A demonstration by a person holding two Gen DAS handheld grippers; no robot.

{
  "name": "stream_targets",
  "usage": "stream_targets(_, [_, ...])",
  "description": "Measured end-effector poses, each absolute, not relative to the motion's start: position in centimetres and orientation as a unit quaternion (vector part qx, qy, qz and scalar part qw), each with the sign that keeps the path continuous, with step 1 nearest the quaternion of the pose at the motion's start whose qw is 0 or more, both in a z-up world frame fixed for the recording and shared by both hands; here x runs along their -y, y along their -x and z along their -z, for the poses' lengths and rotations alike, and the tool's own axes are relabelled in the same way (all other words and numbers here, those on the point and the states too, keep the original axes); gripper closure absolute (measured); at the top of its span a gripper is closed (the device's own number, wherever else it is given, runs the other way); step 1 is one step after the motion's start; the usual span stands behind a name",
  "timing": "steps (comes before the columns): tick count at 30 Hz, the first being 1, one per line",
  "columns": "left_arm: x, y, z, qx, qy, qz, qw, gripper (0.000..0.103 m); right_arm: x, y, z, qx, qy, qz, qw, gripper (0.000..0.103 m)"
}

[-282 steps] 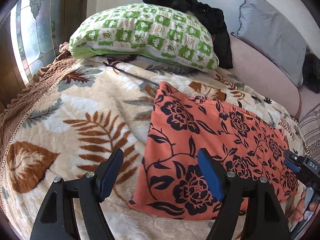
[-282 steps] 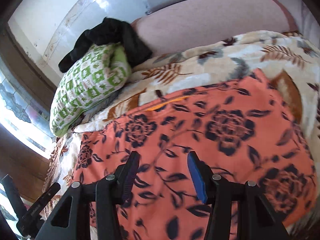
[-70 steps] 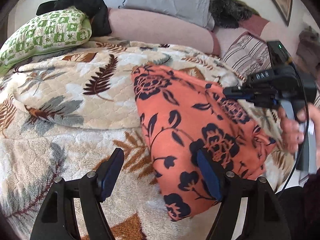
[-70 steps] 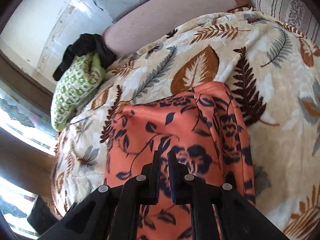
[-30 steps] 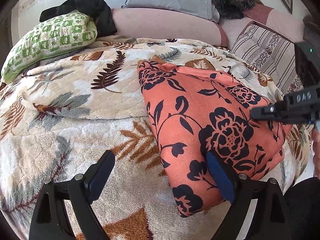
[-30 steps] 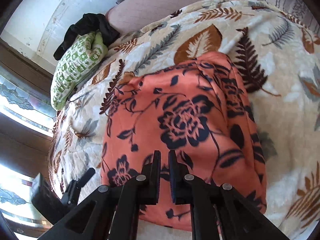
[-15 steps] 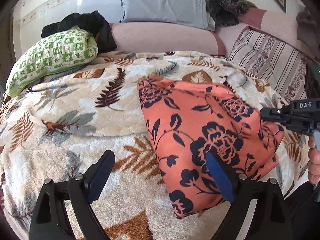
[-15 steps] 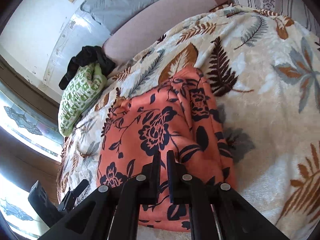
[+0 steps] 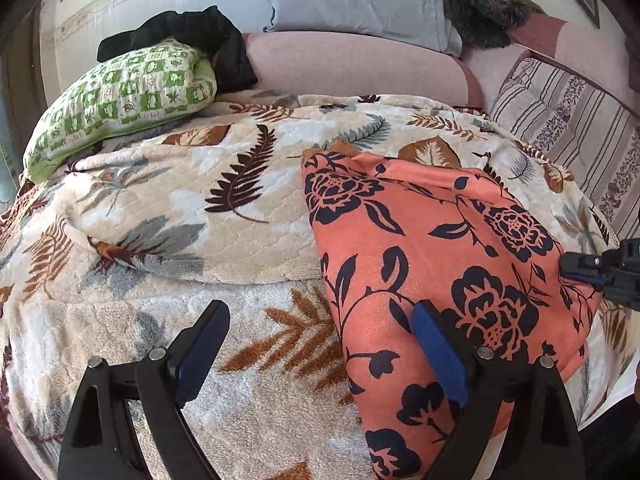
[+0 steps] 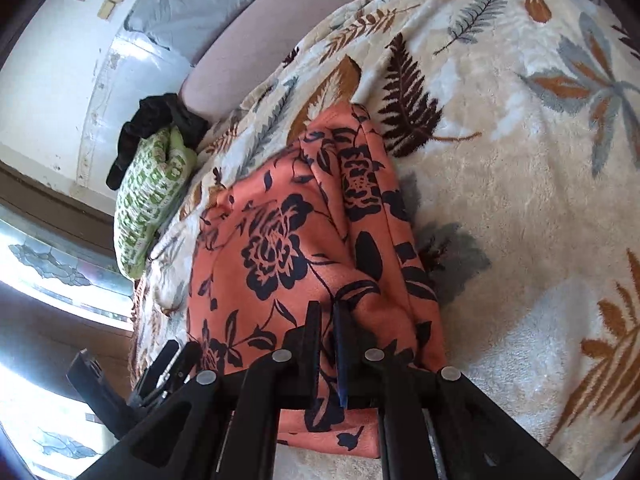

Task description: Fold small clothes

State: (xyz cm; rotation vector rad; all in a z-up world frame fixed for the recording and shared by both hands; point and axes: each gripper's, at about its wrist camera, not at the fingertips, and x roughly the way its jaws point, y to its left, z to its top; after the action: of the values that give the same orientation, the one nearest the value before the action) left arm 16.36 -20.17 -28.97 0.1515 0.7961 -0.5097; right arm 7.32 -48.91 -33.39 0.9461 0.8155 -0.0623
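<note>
Orange floral garment (image 9: 440, 248), folded, lying on leaf-print blanket (image 9: 180, 200) near its front edge; right gripper (image 10: 326, 344) pinched tight on the garment's near edge; left gripper (image 9: 320, 344) spread wide above the blanket, one finger (image 9: 438, 354) over the garment.

the orange floral garment (image 9: 432, 248) (image 10: 288, 248) is seen close by both wrist cameras, from its left and right near edges, bed beyond.
</note>
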Motion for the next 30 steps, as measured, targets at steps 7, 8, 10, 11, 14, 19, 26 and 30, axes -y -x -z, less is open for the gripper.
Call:
stream_targets(7, [20.8,-17.0,28.4,-0.376,-0.066,0.238,0.893,0.01,49.0,-10.3,30.9,-0.332,-0.429,0.037,0.839,0.092])
stream_targets(8, [20.9,-17.1,28.7,-0.38,-0.071,0.239,0.891,0.01,48.9,-10.8,31.1,-0.338,-0.434,0.042,0.834,0.092])
stream_targets(10, [21.3,-17.1,29.1,-0.384,-0.08,0.24,0.888,0.01,48.6,-12.2,32.4,-0.369,-0.441,0.057,0.816,0.093])
stream_targets(11, [21.3,-17.1,29.1,-0.382,-0.084,0.24,0.889,0.01,48.4,-12.8,33.5,-0.394,-0.446,0.063,0.802,0.094])
stream_targets(14, [21.4,-17.0,29.0,-0.381,-0.084,0.241,0.889,0.01,48.1,-13.0,34.1,-0.396,-0.45,0.069,0.797,0.094])
stream_targets(19, [21.3,-17.1,28.9,-0.382,-0.082,0.241,0.888,0.01,47.7,-12.1,33.0,-0.389,-0.429,0.055,0.814,0.094])
stream_targets(26, [21.4,-16.8,29.1,-0.379,-0.086,0.238,0.89,0.01,46.8,-9.7,31.0,-0.367,-0.395,0.027,0.842,0.092])
stream_targets(30, [21.4,-16.8,29.3,-0.38,-0.086,0.239,0.889,0.01,45.5,-10.5,32.6,-0.43,-0.361,0.028,0.827,0.093])
